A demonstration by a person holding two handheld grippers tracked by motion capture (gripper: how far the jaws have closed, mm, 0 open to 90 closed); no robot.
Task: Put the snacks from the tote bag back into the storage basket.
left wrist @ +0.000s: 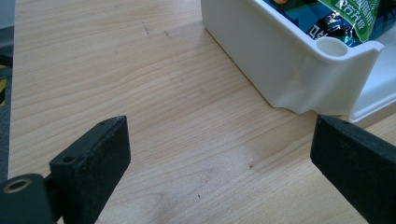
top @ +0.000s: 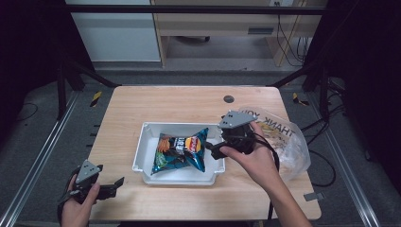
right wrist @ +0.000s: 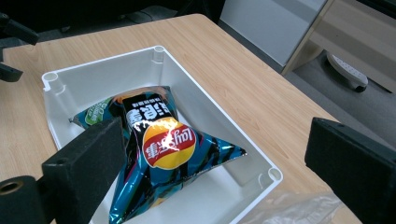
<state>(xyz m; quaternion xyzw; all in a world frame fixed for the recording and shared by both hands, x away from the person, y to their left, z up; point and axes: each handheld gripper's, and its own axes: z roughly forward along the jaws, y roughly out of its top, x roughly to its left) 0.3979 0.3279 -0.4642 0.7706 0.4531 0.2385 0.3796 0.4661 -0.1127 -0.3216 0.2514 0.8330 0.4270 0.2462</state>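
A blue crisps bag [top: 182, 150] with a red and yellow logo lies in a white tray [top: 179, 125] at the middle of the wooden table. My right gripper [top: 211, 149] hovers over the tray's right end, open. In the right gripper view its jaws stand wide apart above the crisps bag [right wrist: 163, 144], apart from it, and nothing is held in my right gripper [right wrist: 215, 130]. My left gripper [top: 115, 187] is open near the table's front left corner. In the left gripper view my left gripper [left wrist: 219, 135] spans bare wood, with the tray's corner [left wrist: 299, 79] just ahead.
A clear plastic carrier bag [top: 288, 137] printed THANK YOU lies at the table's right edge, behind my right hand. A dark round grommet [top: 229, 99] sits in the tabletop at the back. Bare wood [top: 118, 118] runs to the left of the tray.
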